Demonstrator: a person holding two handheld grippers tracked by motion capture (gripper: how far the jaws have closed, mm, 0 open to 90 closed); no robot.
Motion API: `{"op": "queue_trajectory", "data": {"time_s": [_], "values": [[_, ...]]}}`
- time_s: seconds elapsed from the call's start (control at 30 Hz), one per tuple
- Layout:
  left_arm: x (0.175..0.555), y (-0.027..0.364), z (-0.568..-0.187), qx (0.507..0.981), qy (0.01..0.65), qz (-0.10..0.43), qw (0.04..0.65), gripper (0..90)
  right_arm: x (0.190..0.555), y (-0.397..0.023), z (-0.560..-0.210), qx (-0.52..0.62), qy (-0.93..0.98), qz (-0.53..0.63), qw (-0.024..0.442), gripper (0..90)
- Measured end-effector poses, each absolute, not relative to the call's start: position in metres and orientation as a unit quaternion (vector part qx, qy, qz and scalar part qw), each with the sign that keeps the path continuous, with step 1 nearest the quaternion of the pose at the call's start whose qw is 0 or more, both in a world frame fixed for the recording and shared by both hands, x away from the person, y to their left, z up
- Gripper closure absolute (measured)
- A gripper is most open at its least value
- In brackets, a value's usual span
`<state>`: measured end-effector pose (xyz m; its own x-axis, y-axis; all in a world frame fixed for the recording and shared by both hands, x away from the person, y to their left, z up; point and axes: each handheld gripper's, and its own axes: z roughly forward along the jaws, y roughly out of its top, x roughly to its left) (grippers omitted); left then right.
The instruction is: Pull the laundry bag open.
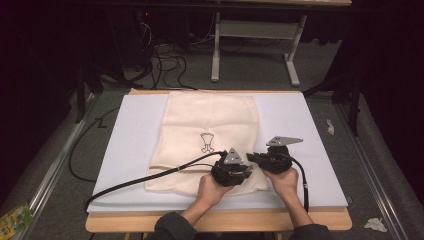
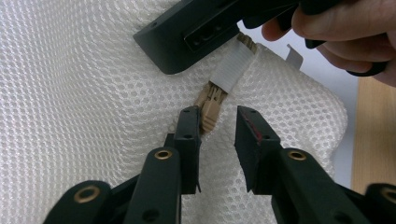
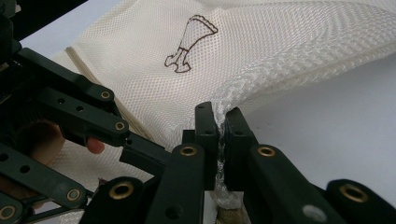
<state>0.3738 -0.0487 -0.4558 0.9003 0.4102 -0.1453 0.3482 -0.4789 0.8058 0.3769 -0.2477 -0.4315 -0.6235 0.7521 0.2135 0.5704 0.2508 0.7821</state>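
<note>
High view: room dim, corners nearly black, light pooled from overhead on white worktop (image 1: 310,150); floor grey, low contrast. Picture soft, slightly grainy, mild vignetting at sides. Cream mesh bag (image 1: 210,130) evenly lit, no glare, faint shadow under hands. Left gripper view: bright, weave sharp at centre, near black parts at bottom soft. Right gripper view: mesh well lit, foreground links dark and blurred, top-left corner black.

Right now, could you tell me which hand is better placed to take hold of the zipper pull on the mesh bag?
The left. Its tool already straddles the tan zipper pull, jaws apart, one pad beside the pull. The right tool is shut on the mesh bag at its edge, holding the fabric, so it should keep that job.
</note>
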Motion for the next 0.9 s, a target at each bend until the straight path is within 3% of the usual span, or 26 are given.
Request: {"op": "queue_trajectory", "data": {"time_s": [0.47,0.9], "values": [[0.3758,-0.0494,-0.4563,0.855,0.225,0.024,0.467,85.5,0.3767,-0.2474,-0.4317,0.419,0.787,0.441,0.103,88.1],[0.3743,-0.0461,-0.4524,0.86,0.217,0.032,0.461,86.8,0.3752,-0.2499,-0.4311,0.417,0.789,0.438,0.105,88.1]]}}
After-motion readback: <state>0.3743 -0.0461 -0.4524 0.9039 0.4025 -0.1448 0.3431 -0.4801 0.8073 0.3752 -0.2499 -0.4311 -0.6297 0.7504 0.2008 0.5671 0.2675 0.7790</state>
